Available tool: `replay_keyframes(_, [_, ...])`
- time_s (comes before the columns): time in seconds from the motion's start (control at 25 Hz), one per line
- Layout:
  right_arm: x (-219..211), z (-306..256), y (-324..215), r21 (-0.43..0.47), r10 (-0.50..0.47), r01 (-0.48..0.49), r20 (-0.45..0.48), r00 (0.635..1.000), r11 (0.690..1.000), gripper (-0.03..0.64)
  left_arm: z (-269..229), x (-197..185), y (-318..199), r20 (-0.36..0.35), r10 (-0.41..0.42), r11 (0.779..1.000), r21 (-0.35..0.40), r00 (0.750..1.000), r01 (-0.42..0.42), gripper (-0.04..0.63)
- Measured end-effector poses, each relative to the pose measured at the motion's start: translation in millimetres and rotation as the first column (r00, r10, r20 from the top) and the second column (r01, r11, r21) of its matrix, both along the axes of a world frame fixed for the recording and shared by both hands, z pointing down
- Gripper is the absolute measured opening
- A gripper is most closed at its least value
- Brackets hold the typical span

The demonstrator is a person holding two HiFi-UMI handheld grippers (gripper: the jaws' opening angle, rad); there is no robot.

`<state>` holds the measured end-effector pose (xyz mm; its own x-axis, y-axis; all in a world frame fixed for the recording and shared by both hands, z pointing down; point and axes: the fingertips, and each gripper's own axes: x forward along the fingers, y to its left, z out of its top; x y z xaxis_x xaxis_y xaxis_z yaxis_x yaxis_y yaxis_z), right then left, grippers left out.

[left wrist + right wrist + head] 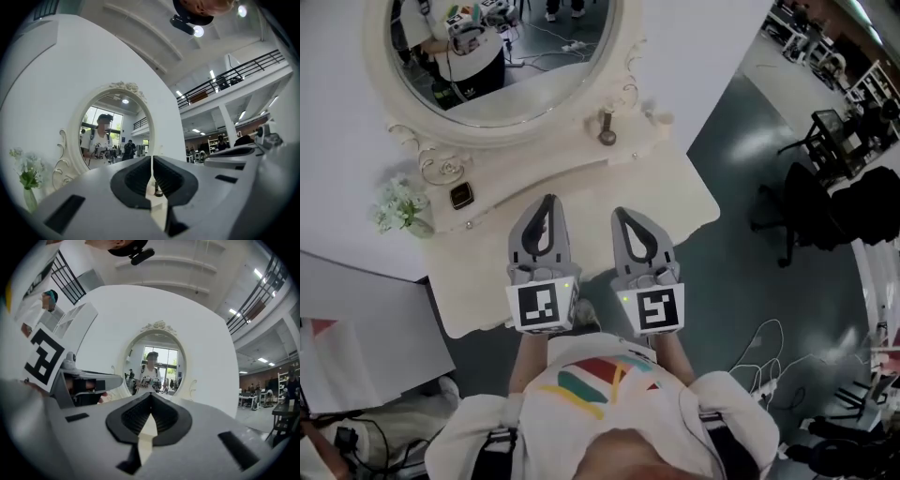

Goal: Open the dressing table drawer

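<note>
Hovering side by side over the near part of the dressing table (680,192), the left gripper (547,201) and right gripper (624,214) point toward the oval mirror (502,66) at the table's back, each with jaws pressed together and nothing between them. No view shows the drawer. The table's near edge lies beneath the grippers' marker cubes, well back from the jaw tips. A flower vase (401,208) stands at the table's left rear.
</note>
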<state>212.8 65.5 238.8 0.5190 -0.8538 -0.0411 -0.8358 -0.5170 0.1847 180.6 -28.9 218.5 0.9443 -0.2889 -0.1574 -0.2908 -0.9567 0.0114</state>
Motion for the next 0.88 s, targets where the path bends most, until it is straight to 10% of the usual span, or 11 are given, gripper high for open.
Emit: replay_keyframes(0.88, [11, 2, -140, 0.029, -0.313, 0.313, 0.023, 0.949, 0.949, 0.0, 15, -49, -114, 0.04, -0.392, 0.92, -0.015, 0.919, 0.393, 0.006])
